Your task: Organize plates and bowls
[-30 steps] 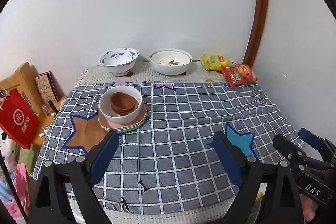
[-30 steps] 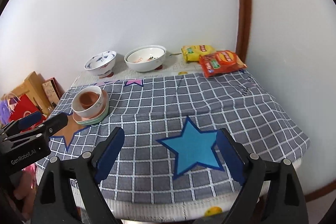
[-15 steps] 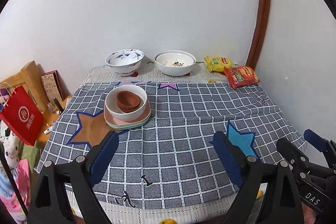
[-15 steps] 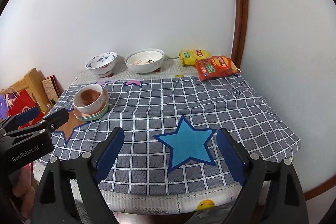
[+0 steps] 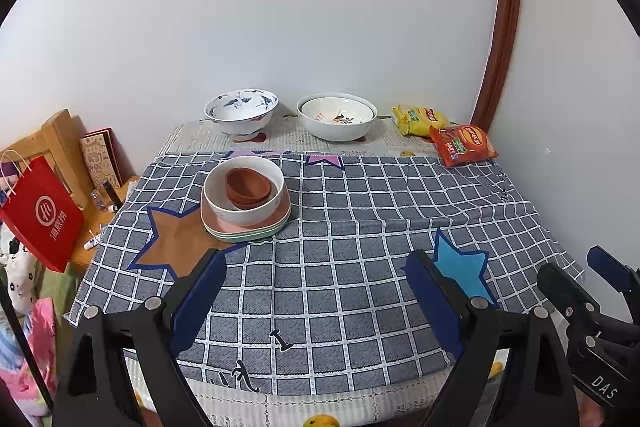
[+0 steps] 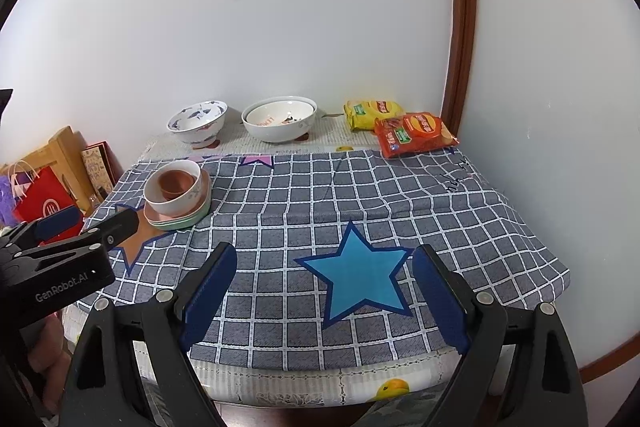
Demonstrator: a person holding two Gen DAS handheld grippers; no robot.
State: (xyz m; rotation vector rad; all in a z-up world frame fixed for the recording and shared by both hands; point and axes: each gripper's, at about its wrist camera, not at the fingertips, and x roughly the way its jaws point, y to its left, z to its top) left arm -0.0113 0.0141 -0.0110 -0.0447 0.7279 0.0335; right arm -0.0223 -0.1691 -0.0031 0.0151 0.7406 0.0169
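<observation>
A small brown bowl sits inside a white bowl on stacked pink and green plates at the table's left; the stack also shows in the right wrist view. A blue-patterned bowl and a large white bowl stand at the back. My left gripper is open and empty over the near edge. My right gripper is open and empty above a blue star patch.
A grey checked cloth covers the table. Yellow and red snack bags lie at the back right by the wall. A red paper bag and a wooden chair stand to the left of the table.
Both grippers have pulled back and up from the table, so more of its near edge shows. The dishes have not moved.
</observation>
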